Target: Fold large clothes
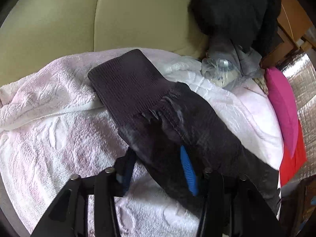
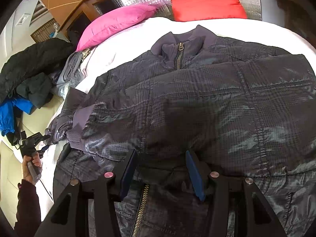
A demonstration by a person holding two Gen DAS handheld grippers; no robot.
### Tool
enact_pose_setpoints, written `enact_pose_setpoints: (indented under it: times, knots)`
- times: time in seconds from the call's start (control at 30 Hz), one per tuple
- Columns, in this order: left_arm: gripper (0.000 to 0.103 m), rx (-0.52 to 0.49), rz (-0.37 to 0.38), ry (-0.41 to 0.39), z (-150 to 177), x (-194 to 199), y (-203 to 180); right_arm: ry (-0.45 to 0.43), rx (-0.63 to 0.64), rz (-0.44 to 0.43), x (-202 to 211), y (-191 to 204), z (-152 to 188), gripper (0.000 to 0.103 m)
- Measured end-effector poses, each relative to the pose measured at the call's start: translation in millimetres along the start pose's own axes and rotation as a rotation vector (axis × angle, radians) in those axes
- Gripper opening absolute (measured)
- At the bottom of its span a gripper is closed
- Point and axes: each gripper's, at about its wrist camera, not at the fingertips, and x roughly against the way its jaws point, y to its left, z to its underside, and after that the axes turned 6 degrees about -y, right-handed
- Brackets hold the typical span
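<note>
Open white blanket [image 1: 49, 138] left of jacket sleeve [image 1: 158, 102]: free passage there. Beyond sleeve cuff, crumpled plastic bag [image 1: 221, 69] and dark clothes pile [image 1: 237, 9] block far corner. Pink cushion [image 2: 116, 23] and red cushion [image 2: 205, 0] crowd bed edge past jacket [image 2: 197, 102] collar. Narrow blanket strip between.

Dark navy quilted jacket [image 2: 197, 102] with a fine plaid check and a brass-coloured zip [image 2: 179, 56] fills the centre of the right wrist view; its ribbed cuff [image 1: 126, 85] looks dark purple-brown. Beneath it, a white towel [image 1: 49, 102] with a faint pink tint and raised texture. Magenta pillow [image 2: 116, 22] upper left, red pillow [image 2: 205, 0] at top. Cream sofa [image 1: 59, 19] behind. Black hand-held gripper [image 1: 156, 169] with blue pads [image 1: 188, 170]
</note>
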Motion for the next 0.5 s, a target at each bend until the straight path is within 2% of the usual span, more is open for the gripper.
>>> enact_pose_setpoints:
  times: [0.07, 0.17, 0.33, 0.5]
  knots:
    - [0.018, 0.031, 0.008, -0.005, -1, -1, 2, 0.002, -0.002, -0.002, 0, 0, 0, 0.055]
    - [0.008, 0.044, 0.023, -0.036, -2, 6, 0, 0.006, -0.008, -0.007, 3, -1, 0, 0.055]
    - [0.006, -0.073, 0.074, -0.164, -2, 56, -41, -0.03, -0.053, -0.011, 18, -9, -4, 0.055]
    - [0.005, -0.274, 0.214, -0.298, 27, 127, -118, -0.133, -0.131, -0.007, 48, -30, -14, 0.055]
